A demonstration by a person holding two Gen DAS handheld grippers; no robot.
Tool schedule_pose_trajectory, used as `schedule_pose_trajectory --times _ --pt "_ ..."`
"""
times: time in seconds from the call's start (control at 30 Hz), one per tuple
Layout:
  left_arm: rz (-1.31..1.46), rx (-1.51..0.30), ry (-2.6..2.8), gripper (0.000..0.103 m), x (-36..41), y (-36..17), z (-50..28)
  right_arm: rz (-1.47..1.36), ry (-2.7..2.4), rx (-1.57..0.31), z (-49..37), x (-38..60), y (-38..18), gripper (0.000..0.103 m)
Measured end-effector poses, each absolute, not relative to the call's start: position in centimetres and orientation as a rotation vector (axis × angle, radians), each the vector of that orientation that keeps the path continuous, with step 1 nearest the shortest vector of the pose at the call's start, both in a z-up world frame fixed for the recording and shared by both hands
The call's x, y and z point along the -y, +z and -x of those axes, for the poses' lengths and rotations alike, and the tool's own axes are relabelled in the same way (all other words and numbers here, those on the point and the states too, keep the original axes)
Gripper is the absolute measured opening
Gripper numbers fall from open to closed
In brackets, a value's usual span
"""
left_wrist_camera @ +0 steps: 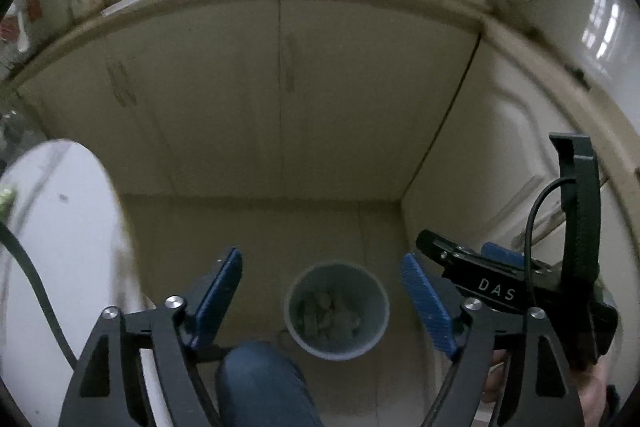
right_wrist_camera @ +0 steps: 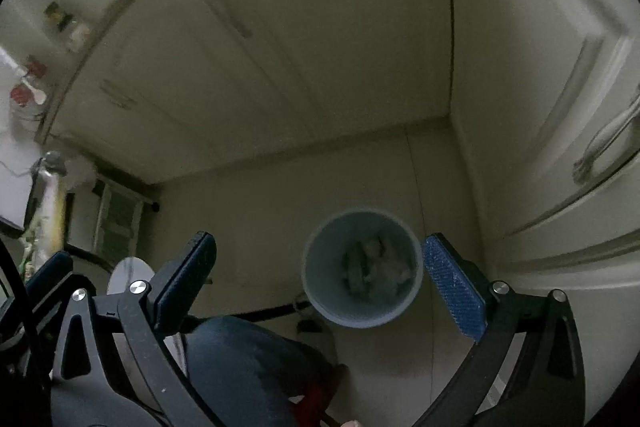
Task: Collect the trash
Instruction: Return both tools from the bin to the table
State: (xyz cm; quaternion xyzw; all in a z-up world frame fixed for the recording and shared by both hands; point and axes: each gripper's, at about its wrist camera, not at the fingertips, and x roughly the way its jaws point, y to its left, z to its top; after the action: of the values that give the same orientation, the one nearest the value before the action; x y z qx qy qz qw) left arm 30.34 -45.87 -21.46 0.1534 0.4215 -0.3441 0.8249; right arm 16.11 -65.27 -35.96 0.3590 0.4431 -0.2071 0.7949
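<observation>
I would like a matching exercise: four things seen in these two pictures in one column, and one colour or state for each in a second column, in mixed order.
Things:
1. trash bin
2. left gripper
3. cabinet doors
4. person's knee

Colour or state:
A. blue jeans
B. cream, closed
C. pale blue-grey, standing on the floor with crumpled trash inside
D. open, blue pads, nothing between them

Pairs: 1-C, 2-D, 3-B, 4-A

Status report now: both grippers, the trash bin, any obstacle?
Left gripper open, empty. Right gripper open, empty. Grey bin upright on floor below both, trash inside. Person's knee beside the bin, nothing over its mouth.
</observation>
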Motion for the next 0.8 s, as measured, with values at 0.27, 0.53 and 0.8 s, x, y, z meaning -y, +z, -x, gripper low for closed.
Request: schedule_pose_trajectory --times 0.27,0.53,0.8 --pt "-0.239 -0.702 -0.643 0.098 37.6 -16.0 -27.7 -0.638 -0.391 -0.824 -17.4 60.2 -26.6 0.103" --pt "-0.113 -0.612 -0.491 0.102 26.3 -13.1 -25.4 -0.504 -0.286 -0.706 -19.7 52.0 -18.6 0.103" --pt "-0.020 -0.548 -0.332 0.102 15.2 -9.4 -21.6 -0.356 -0.139 -0.642 -22.6 41.7 -13.1 0.103"
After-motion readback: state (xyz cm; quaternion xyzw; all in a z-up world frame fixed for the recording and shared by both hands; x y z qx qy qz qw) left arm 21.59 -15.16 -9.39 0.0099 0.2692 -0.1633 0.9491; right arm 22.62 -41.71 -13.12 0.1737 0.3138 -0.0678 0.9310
